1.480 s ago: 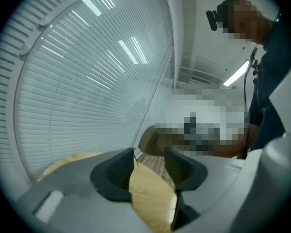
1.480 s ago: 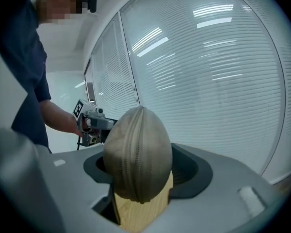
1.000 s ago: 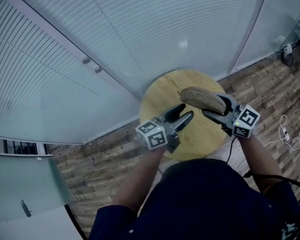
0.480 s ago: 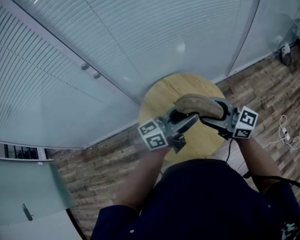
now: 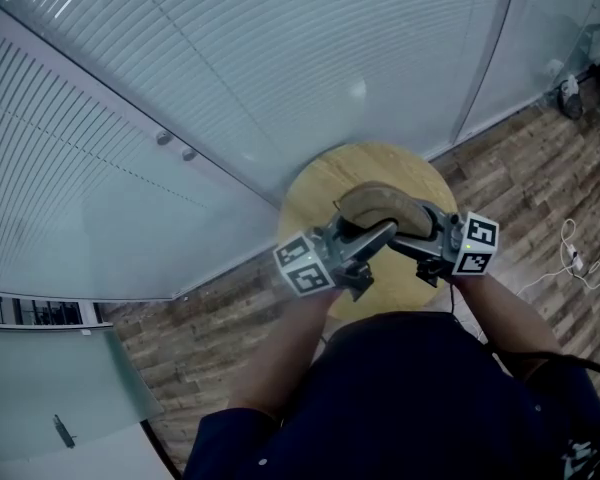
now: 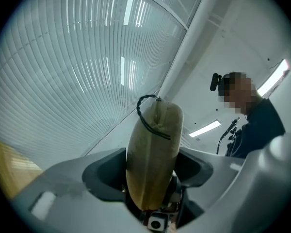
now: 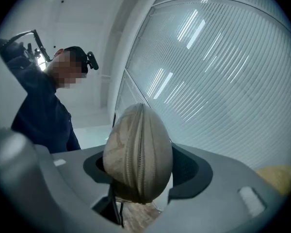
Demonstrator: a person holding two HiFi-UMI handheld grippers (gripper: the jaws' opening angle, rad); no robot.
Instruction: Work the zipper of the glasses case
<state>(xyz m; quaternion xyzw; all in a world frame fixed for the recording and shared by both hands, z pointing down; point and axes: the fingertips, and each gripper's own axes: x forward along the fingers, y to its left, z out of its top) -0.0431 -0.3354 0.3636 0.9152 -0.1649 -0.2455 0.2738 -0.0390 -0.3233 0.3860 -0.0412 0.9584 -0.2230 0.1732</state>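
Observation:
The tan glasses case (image 5: pixel 380 206) is held up above the round wooden table (image 5: pixel 310 193). My right gripper (image 5: pixel 412 234) is shut on its right part. In the right gripper view the case (image 7: pixel 138 152) fills the gap between the jaws, its zipper (image 7: pixel 136 144) running down the middle. My left gripper (image 5: pixel 372 236) reaches in from the left. Its jaws have just been opening and stand wide around the case's other end (image 6: pixel 153 154); the pads do not visibly press on it. A black cord loop (image 6: pixel 143 111) hangs from the case's top.
A frosted glass wall with blinds (image 5: pixel 230 78) rises behind the table. Wood-plank floor (image 5: pixel 190 338) surrounds it, with white cables (image 5: pixel 570 258) at the right. The person's own body shows in both gripper views.
The right gripper has carried the case left and nearer to the body. The left gripper rose and closed in, so its jaws now stand around the case's end instead of apart from it.

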